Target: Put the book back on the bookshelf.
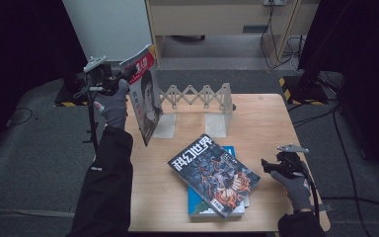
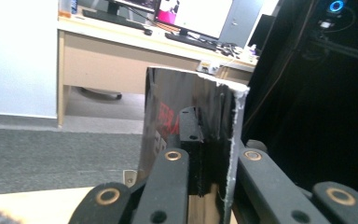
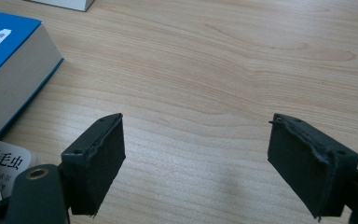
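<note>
Now, the moment: a person works at a wooden table [image 1: 269, 123] with tongs in both hands.
Left gripper [image 1: 123, 75]: its jaws are shut tight on the top edge of a magazine [image 1: 145, 94].
Magazine: it hangs up in the air, standing on its edge, over the back left part of the table and just left of the rack.
Close look: in the left gripper view the magazine [image 2: 186, 102] sits pinched between the two black jaws, with its thin page edge on the right.
Rack [image 1: 197, 101]: a white stretchy book stand at the back of the table, with free slots.
Right gripper [image 1: 268, 165]: its jaws are wide apart and hold nothing; it waits low over bare wood at the right.
Pile: a dark picture magazine [image 1: 214, 174] lies on a blue book [image 1: 193, 202] near the front.
What could go wrong: the magazine is thin and floppy and is held by one edge, so it may bend, swing or slip out.
Another worry: its bottom corner may bump the rack's side and push the rack away.
</note>
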